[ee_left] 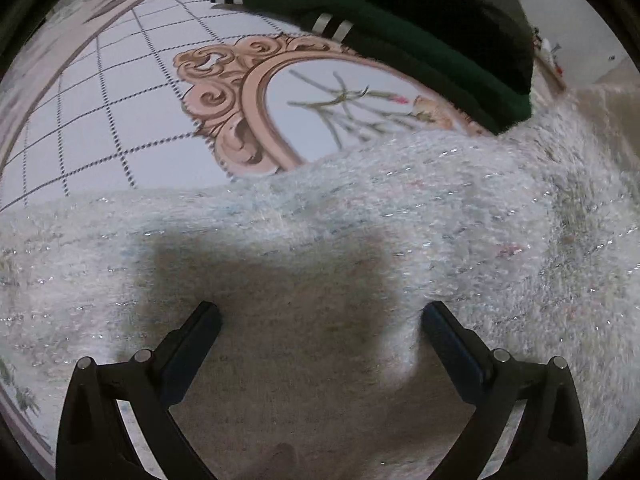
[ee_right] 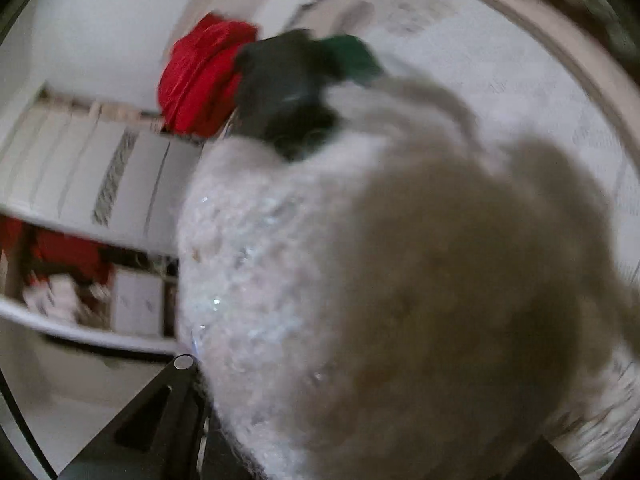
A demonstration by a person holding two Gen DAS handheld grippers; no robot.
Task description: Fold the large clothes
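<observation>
A fuzzy white sweater lies on the bed, one part is held up in the right tongs, the left tongs are wide, and folding over is needed next.

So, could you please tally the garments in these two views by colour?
White fuzzy sweater: 1
Dark green garment: 1
Red garment: 1
Total: 3
</observation>
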